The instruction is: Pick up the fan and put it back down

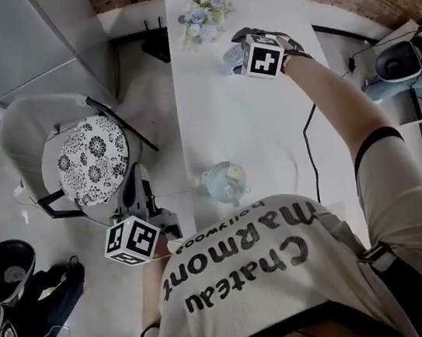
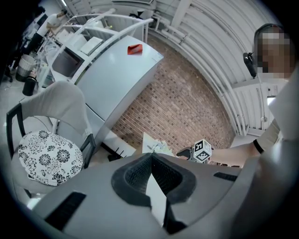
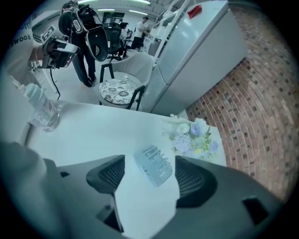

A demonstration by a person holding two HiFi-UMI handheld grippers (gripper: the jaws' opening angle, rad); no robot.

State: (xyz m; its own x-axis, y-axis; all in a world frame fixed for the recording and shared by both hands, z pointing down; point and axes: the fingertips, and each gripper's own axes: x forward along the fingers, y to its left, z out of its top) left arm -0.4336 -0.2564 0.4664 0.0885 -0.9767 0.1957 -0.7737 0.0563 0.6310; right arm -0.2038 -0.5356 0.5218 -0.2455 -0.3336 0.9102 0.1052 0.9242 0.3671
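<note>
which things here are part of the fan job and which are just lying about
Job in hand:
- fan, lying on the white table
- right tongs, open over the fan, not gripping it

Lying about:
- flowers
- clear bottle
- chair with patterned cushion
- left tongs, shut, empty

Left gripper (image 2: 152, 155) fingers (image 2: 135, 175) together (tips touching), floral chair cushion (image 2: 44, 158), brick wall (image 2: 182, 112) beyond
</note>
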